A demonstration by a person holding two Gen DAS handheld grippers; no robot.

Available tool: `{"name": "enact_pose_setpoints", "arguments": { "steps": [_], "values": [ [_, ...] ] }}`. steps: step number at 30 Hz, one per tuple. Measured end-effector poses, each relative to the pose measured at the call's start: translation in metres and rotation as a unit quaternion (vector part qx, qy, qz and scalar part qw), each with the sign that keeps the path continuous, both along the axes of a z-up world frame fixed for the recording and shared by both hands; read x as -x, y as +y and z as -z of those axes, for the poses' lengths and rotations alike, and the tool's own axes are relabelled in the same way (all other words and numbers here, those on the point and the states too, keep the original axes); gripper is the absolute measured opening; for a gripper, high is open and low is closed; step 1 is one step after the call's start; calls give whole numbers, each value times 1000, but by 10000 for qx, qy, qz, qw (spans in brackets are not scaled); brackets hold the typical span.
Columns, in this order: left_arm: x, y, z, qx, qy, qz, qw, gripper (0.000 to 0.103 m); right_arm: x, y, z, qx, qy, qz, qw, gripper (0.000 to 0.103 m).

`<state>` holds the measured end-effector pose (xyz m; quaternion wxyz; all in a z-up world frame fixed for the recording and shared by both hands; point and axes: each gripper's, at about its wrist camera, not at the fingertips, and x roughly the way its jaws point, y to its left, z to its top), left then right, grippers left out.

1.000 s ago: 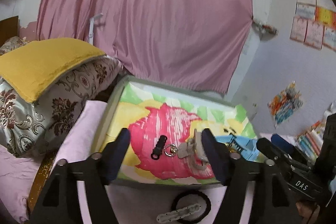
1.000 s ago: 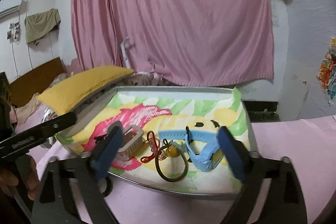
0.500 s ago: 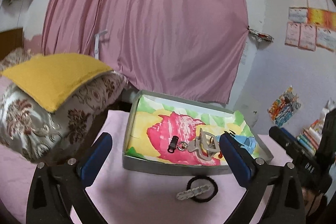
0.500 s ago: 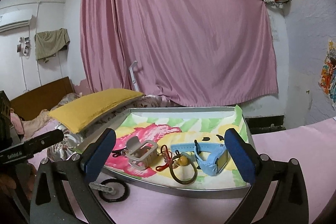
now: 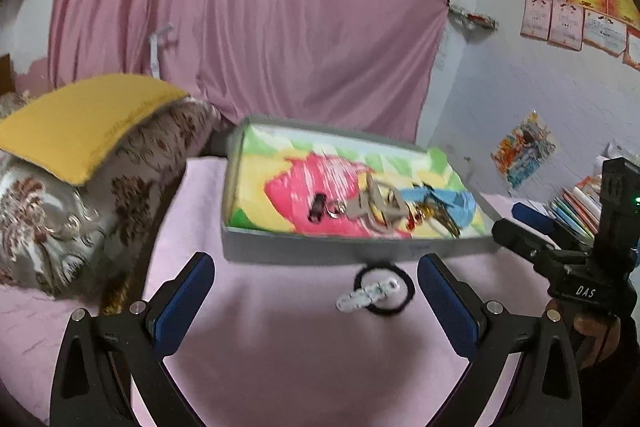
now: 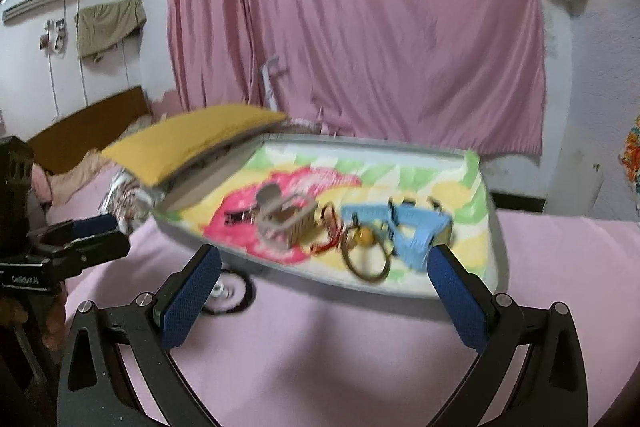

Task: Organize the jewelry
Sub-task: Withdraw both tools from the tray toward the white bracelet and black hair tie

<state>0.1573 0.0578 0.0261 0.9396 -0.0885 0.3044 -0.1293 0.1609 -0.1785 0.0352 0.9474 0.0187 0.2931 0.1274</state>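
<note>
Left gripper [image 5: 316, 283] closing slightly, nothing between; pulled back from tray [image 5: 352, 247], key clip [image 5: 320, 209] dropped inside. Right gripper [image 6: 320, 279] apart, empty. Black hair tie [image 5: 382, 290] on pink sheet [image 5: 280, 347], outside tray: likely next.

Soft indoor light, both wrist views smeared by motion blur.

The tray [image 5: 352, 251] and its jewelry are streaked; fisheye bends the pink curtain [image 6: 360, 27] and darkens the corners. A soft shadow lies on the pink bedcover [image 6: 320, 347] under the tray's near edge.
</note>
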Motion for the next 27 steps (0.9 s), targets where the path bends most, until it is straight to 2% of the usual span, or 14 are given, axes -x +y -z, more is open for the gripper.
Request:
{"name": "enact_pose_setpoints", "arguments": {
  "steps": [5, 7, 8, 10, 14, 16, 19, 21, 24, 27],
  "values": [
    [-5, -8, 7, -33, 267, 278, 9993, 82, -8, 5, 13, -31, 510, -118, 9986, 98],
    [-8, -13, 10, -58, 360, 413, 9985, 73, -11, 9, 18, -43, 671, -233, 9975, 81],
    [-8, -14, 11, -62, 398, 466, 9981, 71, -12, 12, 21, -17, 760, -280, 9967, 78],
    [-11, -17, 14, -65, 506, 595, 9969, 64, -14, 18, 24, -3, 863, -388, 9955, 62],
    [-18, -21, 19, 24, 711, 820, 9941, 58, -18, 28, 28, 49, 1021, -563, 9932, 53],
    [-23, -22, 22, 33, 835, 920, 9922, 54, -21, 34, 31, 60, 1134, -669, 9913, 43],
    [-28, -24, 25, 45, 956, 1019, 9902, 49, -27, 39, 33, 73, 1240, -709, 9897, 39],
    [-30, -25, 27, 48, 1004, 1105, 9888, 48, -30, 41, 35, 56, 1305, -743, 9886, 34],
    [-33, -27, 29, 16, 1073, 1209, 9868, 41, -34, 44, 38, 37, 1420, -773, 9868, 33],
    [-34, -30, 31, -27, 1147, 1281, 9851, 40, -36, 46, 39, 43, 1461, -793, 9861, 33]
  ]
}}
